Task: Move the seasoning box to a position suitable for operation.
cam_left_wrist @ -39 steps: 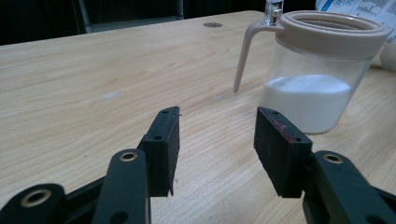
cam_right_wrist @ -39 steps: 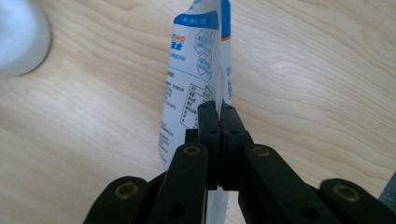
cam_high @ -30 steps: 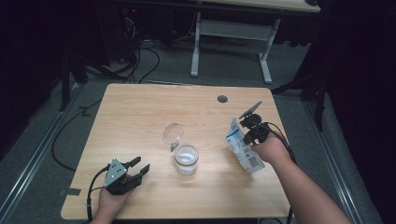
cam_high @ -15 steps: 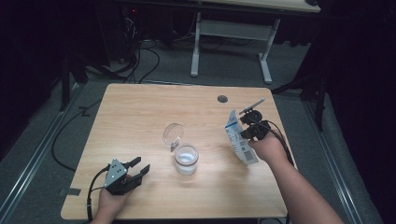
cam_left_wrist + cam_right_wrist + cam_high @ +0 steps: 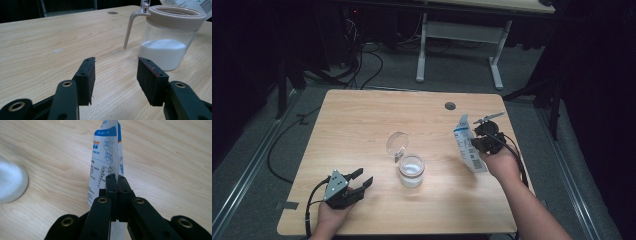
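Holding white powder, lidless jar (image 5: 411, 170), pinched packet (image 5: 468, 145)

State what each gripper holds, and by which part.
Right gripper pinches the white-and-blue printed packet by its lower part. Left gripper is open, holding nothing.

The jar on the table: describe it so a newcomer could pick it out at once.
On the wooden table, look near the middle, between the two hand-held grippers. There stands a clear jar partly filled with white powder, its round hinged lid flipped open. Unlike the flat white-and-blue packet held to its right, it is see-through with a beige rim.
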